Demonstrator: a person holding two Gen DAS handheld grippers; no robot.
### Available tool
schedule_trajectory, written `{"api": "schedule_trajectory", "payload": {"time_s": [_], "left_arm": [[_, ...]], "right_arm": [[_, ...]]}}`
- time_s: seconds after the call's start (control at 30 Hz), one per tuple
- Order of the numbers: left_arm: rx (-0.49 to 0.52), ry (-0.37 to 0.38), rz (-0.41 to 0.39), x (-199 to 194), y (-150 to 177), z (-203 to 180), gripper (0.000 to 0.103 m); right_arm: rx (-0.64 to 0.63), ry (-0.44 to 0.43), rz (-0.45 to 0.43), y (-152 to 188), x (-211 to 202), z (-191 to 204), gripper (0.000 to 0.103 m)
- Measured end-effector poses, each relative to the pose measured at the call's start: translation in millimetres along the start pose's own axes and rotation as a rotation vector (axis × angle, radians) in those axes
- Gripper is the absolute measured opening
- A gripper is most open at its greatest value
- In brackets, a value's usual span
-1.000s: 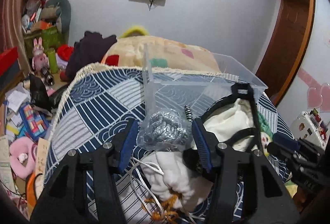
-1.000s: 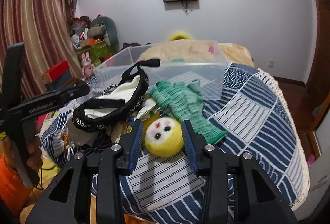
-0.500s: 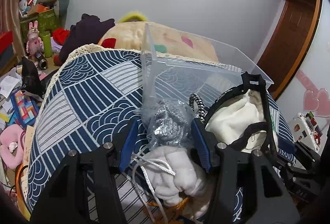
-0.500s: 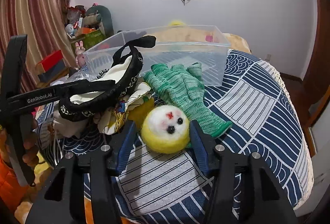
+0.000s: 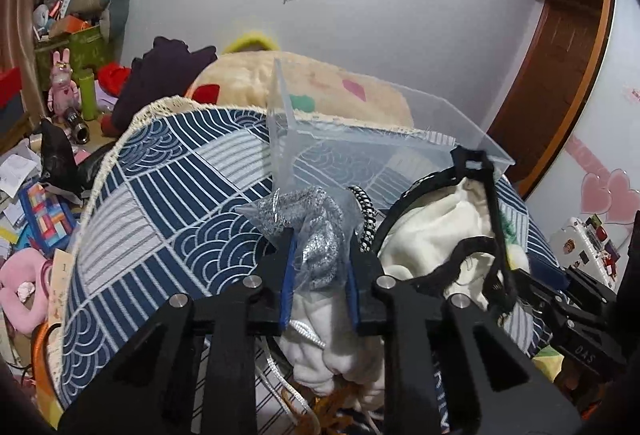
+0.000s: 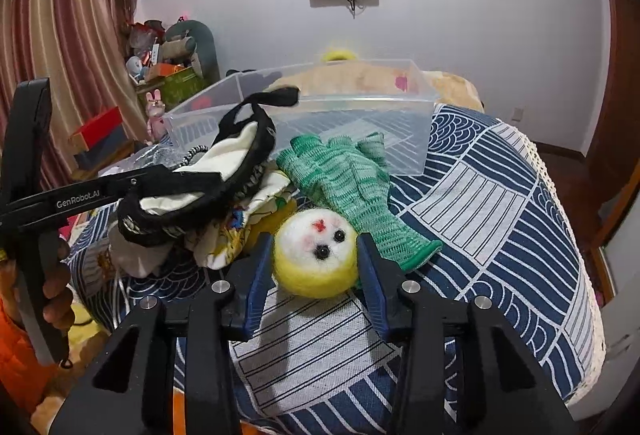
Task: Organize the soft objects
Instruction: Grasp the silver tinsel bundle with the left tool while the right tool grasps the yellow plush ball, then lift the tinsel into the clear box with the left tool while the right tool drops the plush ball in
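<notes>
My left claw [image 5: 320, 271] pinches the silver bag [image 5: 318, 235] just before the clear bin [image 5: 440, 139], my right claw [image 6: 316, 267] grips the yellow ball [image 6: 316, 255] beside the green glove [image 6: 348, 183] on the bed [image 6: 500, 219].

Left gripper [image 5: 320, 267] clamped on load; right gripper [image 6: 316, 263] likewise.

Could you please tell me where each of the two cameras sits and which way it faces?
Left wrist: on the left hand-held gripper, facing the clear bin's corner; its fingers pinch a bagged silver item.
Right wrist: on the right hand-held gripper, facing the bin; fingers flank a yellow plush ball; the person's left hand shows.
Shared: bin, black-trimmed cream pouch, patterned blanket.
</notes>
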State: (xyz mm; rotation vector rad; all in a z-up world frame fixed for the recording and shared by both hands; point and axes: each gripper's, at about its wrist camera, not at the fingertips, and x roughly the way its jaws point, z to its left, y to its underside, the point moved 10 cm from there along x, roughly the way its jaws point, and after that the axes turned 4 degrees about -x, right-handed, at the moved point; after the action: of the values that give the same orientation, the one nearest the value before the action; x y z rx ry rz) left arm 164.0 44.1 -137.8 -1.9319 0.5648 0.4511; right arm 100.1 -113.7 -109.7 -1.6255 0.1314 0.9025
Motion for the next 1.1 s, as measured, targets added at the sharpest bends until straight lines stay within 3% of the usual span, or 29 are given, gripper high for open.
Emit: {"api": "schedule_trajectory", "payload": {"time_s": [0.57, 0.87, 1.1], "left_arm": [[0.077, 0.026, -0.131, -63, -39, -25, 0.021], [0.125, 0.009, -0.154, -56, -65, -33, 0.021], [0.147, -0.004, -0.143, -38, -87, -37, 0.021]], "right_arm": [[-0.023, 0.061, -0.123, -41, -31, -11, 0.039], [-0.069, 0.123, -0.210, -83, -39, -20, 0.039], [-0.063, 0.117, -0.247, -112, -32, -18, 0.039]]}}
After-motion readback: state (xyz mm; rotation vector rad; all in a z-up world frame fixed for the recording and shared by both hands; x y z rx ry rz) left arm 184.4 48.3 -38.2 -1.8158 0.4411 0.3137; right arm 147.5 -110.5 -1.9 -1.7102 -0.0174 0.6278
